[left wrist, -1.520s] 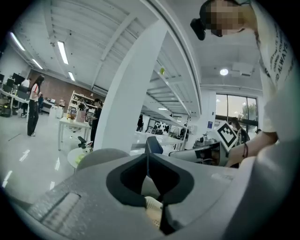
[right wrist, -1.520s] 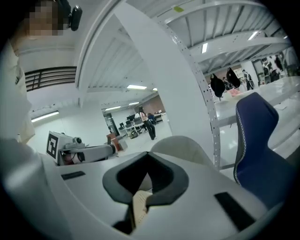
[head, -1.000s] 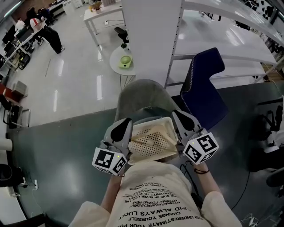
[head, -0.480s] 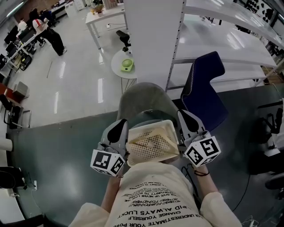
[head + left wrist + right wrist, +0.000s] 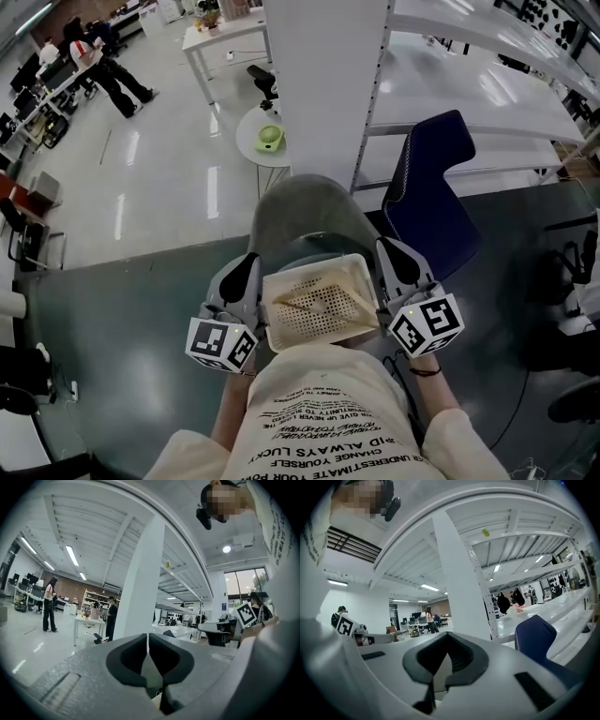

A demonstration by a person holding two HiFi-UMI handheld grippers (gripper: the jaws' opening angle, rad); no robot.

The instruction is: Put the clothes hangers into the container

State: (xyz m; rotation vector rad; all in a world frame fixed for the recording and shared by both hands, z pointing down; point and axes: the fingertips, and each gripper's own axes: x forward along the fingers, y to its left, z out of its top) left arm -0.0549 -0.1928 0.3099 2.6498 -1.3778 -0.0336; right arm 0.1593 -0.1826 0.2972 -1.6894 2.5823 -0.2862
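A cream perforated basket (image 5: pixel 321 266) hangs in front of my chest, carried between both grippers. Light wooden clothes hangers (image 5: pixel 314 302) lie across its bottom. My left gripper (image 5: pixel 251 283) is shut on the basket's left rim, and my right gripper (image 5: pixel 385 274) is shut on its right rim. In the left gripper view the jaws of the left gripper (image 5: pixel 148 641) meet with a cream strip of basket rim (image 5: pixel 151 674) pinched between them. The right gripper view likewise has the right gripper (image 5: pixel 446 641) closed on a cream edge (image 5: pixel 439 677).
A grey chair (image 5: pixel 305 211) stands right under the basket, a blue chair (image 5: pixel 431 178) to its right. A white shelving post (image 5: pixel 319 84) and shelves rise behind. A small round table with a green fan (image 5: pixel 268 139) and people (image 5: pixel 103 70) are farther off.
The basket and both grippers have drifted slightly left and nearer my body. Both grips look unchanged. A person in the far background has stepped to the right.
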